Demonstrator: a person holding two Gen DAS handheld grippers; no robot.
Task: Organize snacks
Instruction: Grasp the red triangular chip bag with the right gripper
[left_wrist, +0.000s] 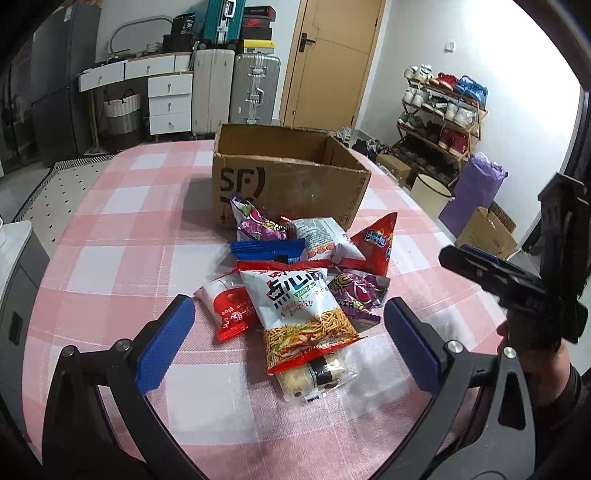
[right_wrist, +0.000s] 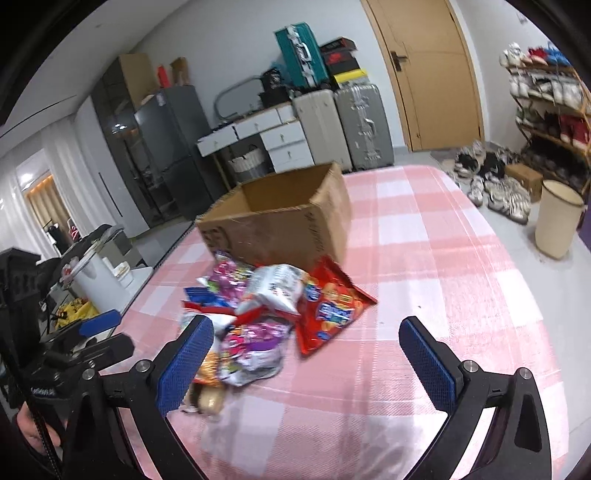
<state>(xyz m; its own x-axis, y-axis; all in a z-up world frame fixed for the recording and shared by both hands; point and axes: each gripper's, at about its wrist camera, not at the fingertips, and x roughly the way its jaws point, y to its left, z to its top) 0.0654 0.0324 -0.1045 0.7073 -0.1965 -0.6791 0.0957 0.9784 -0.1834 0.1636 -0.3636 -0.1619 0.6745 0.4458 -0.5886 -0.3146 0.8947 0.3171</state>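
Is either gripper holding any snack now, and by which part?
Nothing is held. The left gripper and right gripper are both open above the snack pile.

Snack pile (left_wrist: 295, 291) on table (left_wrist: 122, 229), cardboard box (left_wrist: 288, 177) just behind, prob. touching rear packets

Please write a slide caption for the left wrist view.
Open left gripper above a pile of snacks before a cardboard box.
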